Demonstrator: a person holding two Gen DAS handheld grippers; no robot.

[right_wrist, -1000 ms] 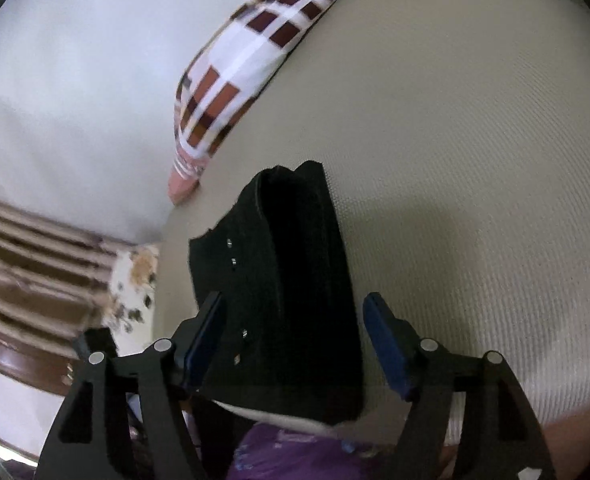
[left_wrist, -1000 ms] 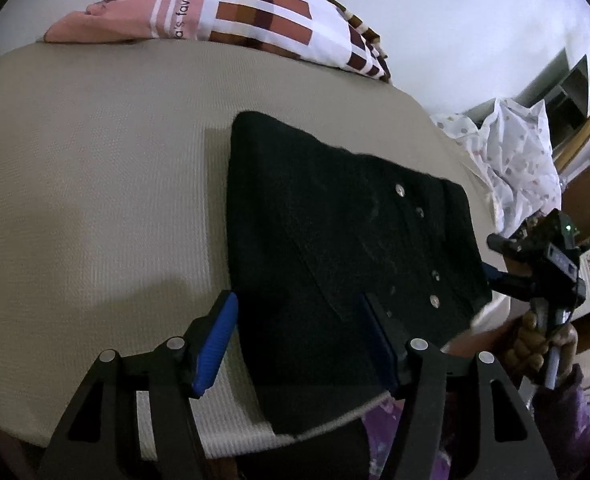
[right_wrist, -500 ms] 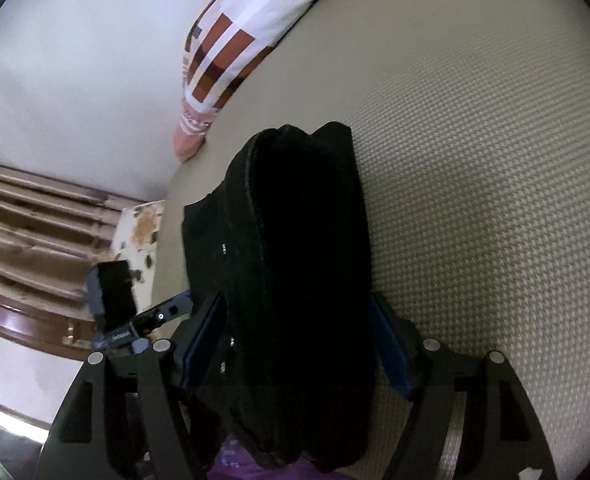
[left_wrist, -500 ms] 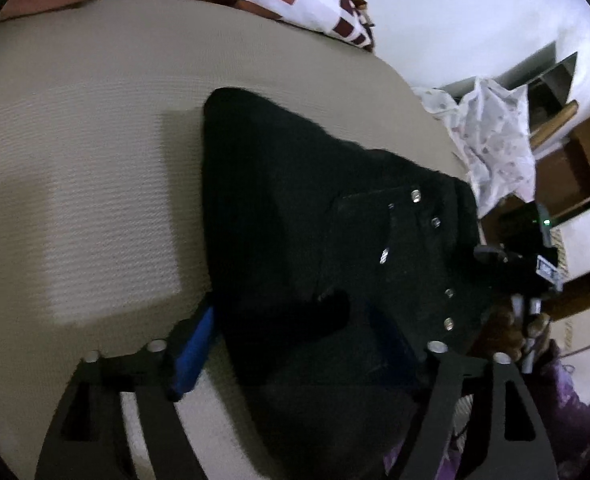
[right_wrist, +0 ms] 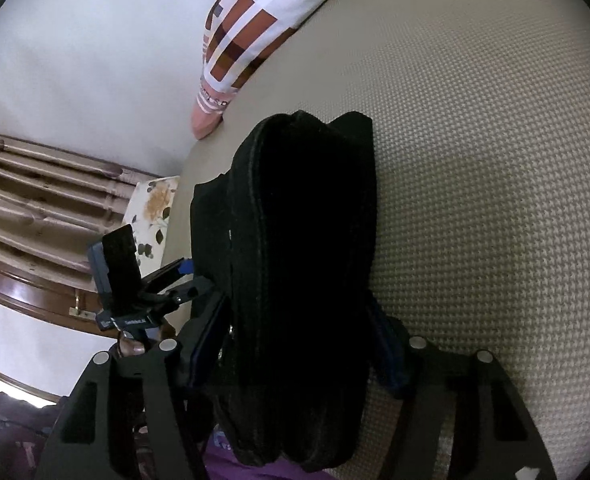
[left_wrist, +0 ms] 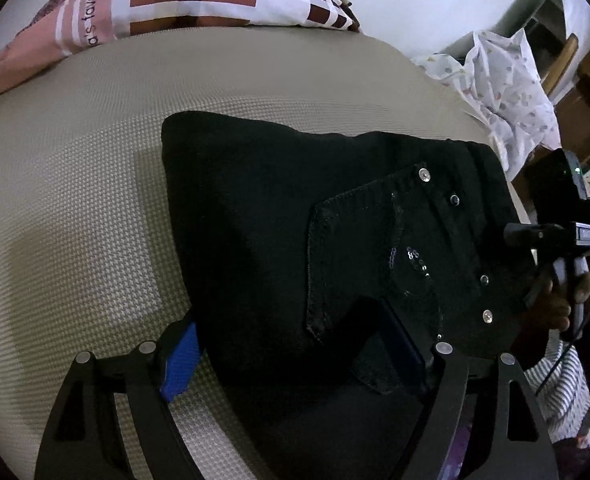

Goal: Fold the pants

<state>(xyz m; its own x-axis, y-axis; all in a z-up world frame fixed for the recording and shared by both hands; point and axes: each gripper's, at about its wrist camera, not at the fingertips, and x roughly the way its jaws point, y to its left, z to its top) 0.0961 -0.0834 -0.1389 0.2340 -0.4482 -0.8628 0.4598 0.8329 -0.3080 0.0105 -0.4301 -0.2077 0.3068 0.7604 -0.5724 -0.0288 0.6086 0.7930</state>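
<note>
Left wrist view: folded black pants (left_wrist: 315,248) lie on the bed (left_wrist: 75,220), long axis running left-right, waistband rightward. Left claw (left_wrist: 291,356) and right claw (right_wrist: 299,340) each straddle them, spread apart.

Pink band of the patterned pillow (left_wrist: 199,0), left wrist view: white lettering, cut off at the fabric's fold, of which only "a's favo" can be read. The same pillow (right_wrist: 255,28) in the right wrist view carries lettering on its pink end, too small and blurred to read. Small label on the base of the left gripper (right_wrist: 187,276), right wrist view: white print, illegible. A similar plate on the right gripper (left_wrist: 535,236), left wrist view, is also illegible.
</note>
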